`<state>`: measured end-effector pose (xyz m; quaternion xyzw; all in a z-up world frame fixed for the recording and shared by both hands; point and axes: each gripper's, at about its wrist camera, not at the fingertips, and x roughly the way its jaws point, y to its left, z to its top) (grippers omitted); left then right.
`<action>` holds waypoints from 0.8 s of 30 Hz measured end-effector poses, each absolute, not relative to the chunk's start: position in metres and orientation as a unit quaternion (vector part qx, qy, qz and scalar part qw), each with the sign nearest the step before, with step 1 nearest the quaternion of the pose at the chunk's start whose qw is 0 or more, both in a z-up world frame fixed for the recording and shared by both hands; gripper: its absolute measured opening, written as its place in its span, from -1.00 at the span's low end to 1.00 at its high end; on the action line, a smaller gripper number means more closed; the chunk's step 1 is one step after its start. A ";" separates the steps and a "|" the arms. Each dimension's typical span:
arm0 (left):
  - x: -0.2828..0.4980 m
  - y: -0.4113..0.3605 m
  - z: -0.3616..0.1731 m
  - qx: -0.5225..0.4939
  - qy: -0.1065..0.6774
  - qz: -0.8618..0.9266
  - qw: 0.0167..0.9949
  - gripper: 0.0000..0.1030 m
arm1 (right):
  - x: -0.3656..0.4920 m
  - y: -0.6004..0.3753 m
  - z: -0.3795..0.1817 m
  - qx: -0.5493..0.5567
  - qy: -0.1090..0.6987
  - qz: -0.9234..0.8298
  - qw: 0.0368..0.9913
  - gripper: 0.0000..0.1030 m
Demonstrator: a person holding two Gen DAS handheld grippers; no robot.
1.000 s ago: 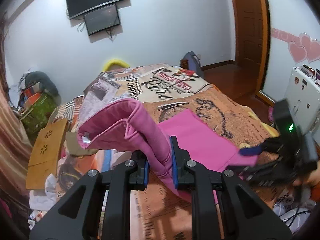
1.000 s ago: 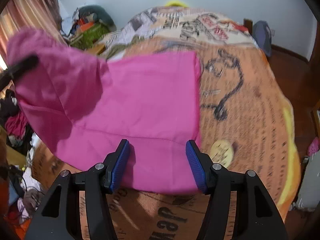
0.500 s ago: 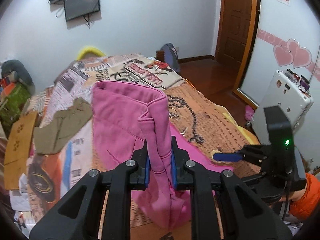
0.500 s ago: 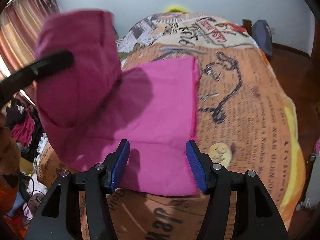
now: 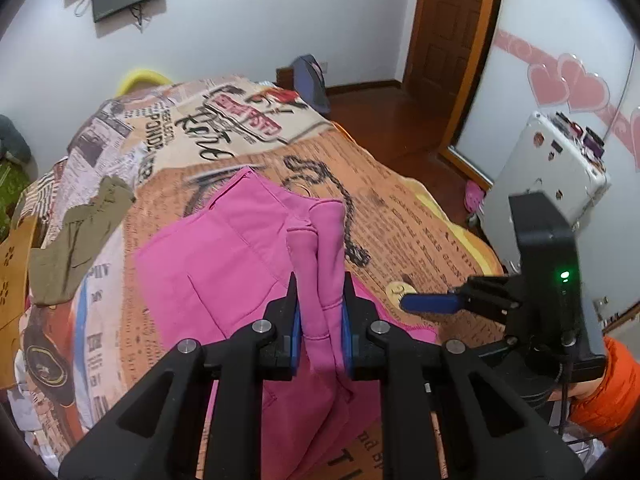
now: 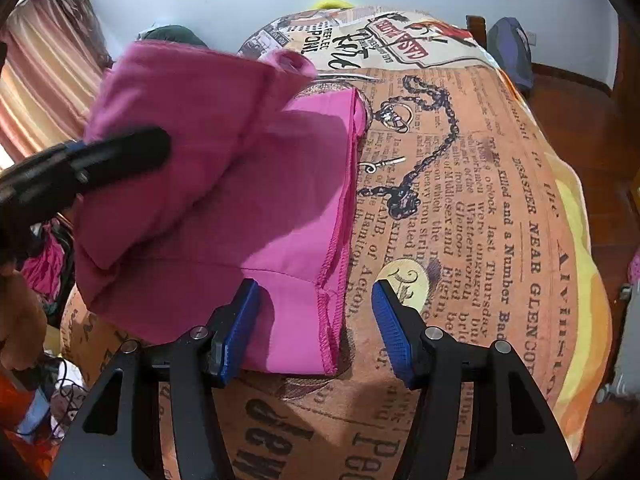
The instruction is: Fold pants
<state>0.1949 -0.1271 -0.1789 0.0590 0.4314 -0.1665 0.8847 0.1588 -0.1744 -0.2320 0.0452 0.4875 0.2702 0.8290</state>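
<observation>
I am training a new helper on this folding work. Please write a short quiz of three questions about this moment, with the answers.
1. True or false: the left claw is shut on the pink pants.
2. Which describes the right claw?
A. Open, over the near edge of the pants
B. Shut on the pants
C. Shut on the bedspread
3. Fill in: the olive cloth lies on the bed to the ____ of the pants in the left wrist view.

Key: 1 true; 2 A; 3 left.
</observation>
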 end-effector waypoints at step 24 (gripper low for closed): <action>0.191 -0.122 -0.167 0.046 0.436 -0.158 0.885 -0.11 | 0.158 -0.215 -0.198 0.056 0.439 0.219 0.870 0.08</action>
